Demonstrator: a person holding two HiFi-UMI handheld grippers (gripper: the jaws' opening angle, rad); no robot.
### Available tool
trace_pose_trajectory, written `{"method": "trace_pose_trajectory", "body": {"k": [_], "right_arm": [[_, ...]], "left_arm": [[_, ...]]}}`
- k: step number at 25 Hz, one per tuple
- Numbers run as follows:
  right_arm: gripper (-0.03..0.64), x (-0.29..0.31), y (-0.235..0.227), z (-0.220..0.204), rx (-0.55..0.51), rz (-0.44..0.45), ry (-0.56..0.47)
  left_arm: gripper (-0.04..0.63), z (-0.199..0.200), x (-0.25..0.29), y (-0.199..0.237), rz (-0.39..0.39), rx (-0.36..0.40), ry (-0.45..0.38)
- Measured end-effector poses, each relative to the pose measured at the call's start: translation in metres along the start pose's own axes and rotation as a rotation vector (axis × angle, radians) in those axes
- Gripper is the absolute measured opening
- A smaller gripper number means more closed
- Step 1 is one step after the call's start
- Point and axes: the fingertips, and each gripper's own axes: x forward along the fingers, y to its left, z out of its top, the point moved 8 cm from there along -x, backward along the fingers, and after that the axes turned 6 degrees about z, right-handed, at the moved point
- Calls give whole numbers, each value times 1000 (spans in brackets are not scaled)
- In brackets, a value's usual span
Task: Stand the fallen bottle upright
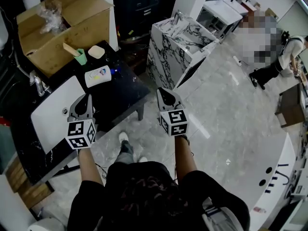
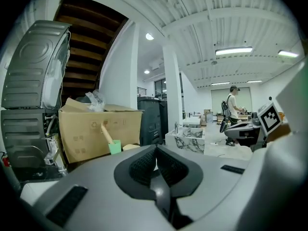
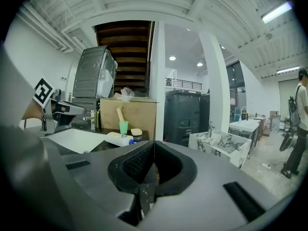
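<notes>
The fallen bottle (image 1: 98,75), white with a blue cap, lies on its side on the black counter (image 1: 126,96) beyond the white sink basin (image 1: 53,110). In the right gripper view the bottle (image 3: 119,138) lies left of my jaws, well ahead. My left gripper (image 1: 86,99) hovers over the counter's near edge by the basin, short of the bottle, jaws shut and empty (image 2: 155,150). My right gripper (image 1: 165,92) is out over the floor to the right of the counter, also shut with nothing held (image 3: 153,146). The left gripper view does not show the bottle.
Behind the bottle stand a green cup (image 1: 81,57) with a brush in it and a soap bar (image 1: 96,51). A cardboard box (image 1: 62,25) sits at the back. A marble washstand (image 1: 180,42) stands to the right. A person (image 1: 284,57) stands far right.
</notes>
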Motion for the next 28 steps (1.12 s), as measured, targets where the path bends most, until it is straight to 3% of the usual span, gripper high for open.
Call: {"method": "trace_pose_trajectory", "body": {"k": [8,19,28], "right_arm": [[17,75,-8,6,5,21,65],[17,177,-5,17,19,27,123],[51,218,7,17,59,49,154]], "left_arm": [[17,-9,69,41,-5,-27,61],[17,-31,162,93,-50,20,163],[17,-54,192,107,-86,47,230]]}}
